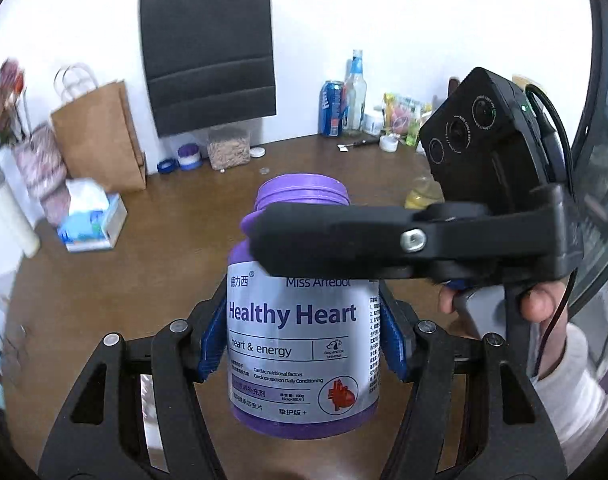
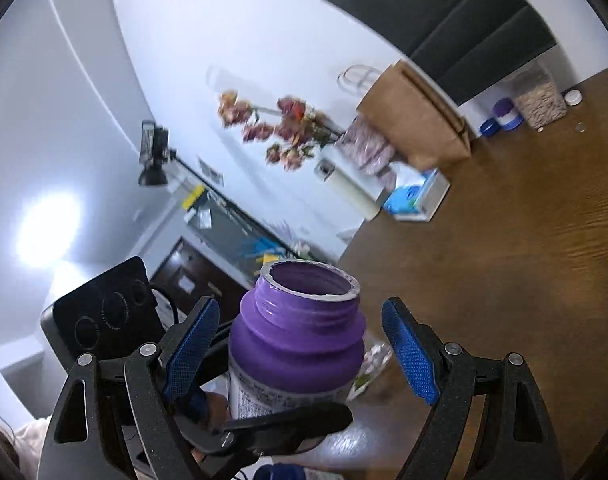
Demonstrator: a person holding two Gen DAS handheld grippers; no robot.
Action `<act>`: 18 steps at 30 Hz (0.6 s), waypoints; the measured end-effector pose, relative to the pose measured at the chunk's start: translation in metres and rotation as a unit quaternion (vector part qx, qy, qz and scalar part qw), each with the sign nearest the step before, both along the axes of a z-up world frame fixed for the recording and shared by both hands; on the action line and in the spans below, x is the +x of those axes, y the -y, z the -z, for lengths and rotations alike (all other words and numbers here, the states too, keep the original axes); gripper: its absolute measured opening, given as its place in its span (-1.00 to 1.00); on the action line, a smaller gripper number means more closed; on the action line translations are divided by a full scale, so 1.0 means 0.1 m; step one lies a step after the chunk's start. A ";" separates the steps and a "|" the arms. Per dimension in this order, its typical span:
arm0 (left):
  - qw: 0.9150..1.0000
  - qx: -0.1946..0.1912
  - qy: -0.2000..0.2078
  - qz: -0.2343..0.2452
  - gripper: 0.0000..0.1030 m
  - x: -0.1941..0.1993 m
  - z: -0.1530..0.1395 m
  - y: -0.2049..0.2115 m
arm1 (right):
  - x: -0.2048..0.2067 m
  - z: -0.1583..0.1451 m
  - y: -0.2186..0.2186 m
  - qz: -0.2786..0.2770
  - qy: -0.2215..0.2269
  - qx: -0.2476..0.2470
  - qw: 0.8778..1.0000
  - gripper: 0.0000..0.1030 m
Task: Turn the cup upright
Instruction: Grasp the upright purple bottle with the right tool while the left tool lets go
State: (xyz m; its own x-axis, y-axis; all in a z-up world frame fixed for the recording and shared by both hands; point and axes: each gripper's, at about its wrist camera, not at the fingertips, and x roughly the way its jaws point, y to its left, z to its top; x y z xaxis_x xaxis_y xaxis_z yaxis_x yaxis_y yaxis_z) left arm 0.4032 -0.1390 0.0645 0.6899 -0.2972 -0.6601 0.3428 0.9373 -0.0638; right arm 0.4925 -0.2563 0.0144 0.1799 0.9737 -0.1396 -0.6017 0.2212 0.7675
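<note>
The cup is a lidless purple bottle (image 1: 300, 336) with a silver "Healthy Heart" label. It is held upright above the brown table (image 1: 144, 280), open mouth on top. My left gripper (image 1: 303, 338) is shut on its labelled body, a blue pad on each side. A black finger (image 1: 344, 236) of the right gripper crosses in front of the bottle's neck. In the right wrist view, my right gripper (image 2: 302, 350) stands open around the purple neck of the bottle (image 2: 300, 340), with a gap at both blue pads. A left finger (image 2: 288, 420) crosses the bottle lower down.
A brown paper bag (image 1: 100, 136), a tissue box (image 1: 90, 220) and a clear jar of grain (image 1: 229, 148) stand at the table's back left. A blue can (image 1: 332, 108) and a glass bottle (image 1: 356, 92) stand at the back right. A hand (image 1: 540, 300) holds the right gripper.
</note>
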 end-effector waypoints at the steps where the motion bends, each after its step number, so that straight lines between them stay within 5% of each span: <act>1: 1.000 -0.019 -0.005 -0.006 0.16 -0.04 0.03 -0.05 | -0.05 -0.03 -0.03 0.002 0.008 -0.012 1.000 0.28; 5: 0.996 -0.085 -0.017 -0.015 0.21 -0.14 0.18 -0.19 | -0.33 -0.15 -0.18 0.028 0.064 -0.101 0.992 0.28; 7: 0.997 -0.071 -0.017 -0.021 0.38 -0.18 0.27 -0.19 | -0.46 -0.17 -0.21 0.046 0.088 -0.142 0.985 0.28; 11: 0.999 -0.049 -0.009 -0.015 0.40 -0.27 0.36 -0.22 | -0.67 -0.17 -0.35 0.056 0.120 -0.191 0.973 0.27; 15: 0.999 -0.030 0.036 -0.018 0.64 -0.39 0.28 -0.35 | -0.80 -0.20 -0.50 0.075 0.148 -0.231 0.959 0.27; 18: 0.998 -0.025 0.050 -0.008 0.80 -0.46 0.29 -0.49 | -0.93 -0.23 -0.71 0.104 0.192 -0.276 0.936 0.27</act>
State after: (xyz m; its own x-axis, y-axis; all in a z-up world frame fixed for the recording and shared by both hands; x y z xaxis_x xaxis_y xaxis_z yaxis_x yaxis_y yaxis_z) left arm 0.3572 -0.0899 0.0353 0.7569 -0.3159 -0.5721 0.3342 0.9394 -0.0765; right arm 0.3993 -0.1854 0.0378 0.4975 0.7112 -0.4967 -0.7096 0.6630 0.2386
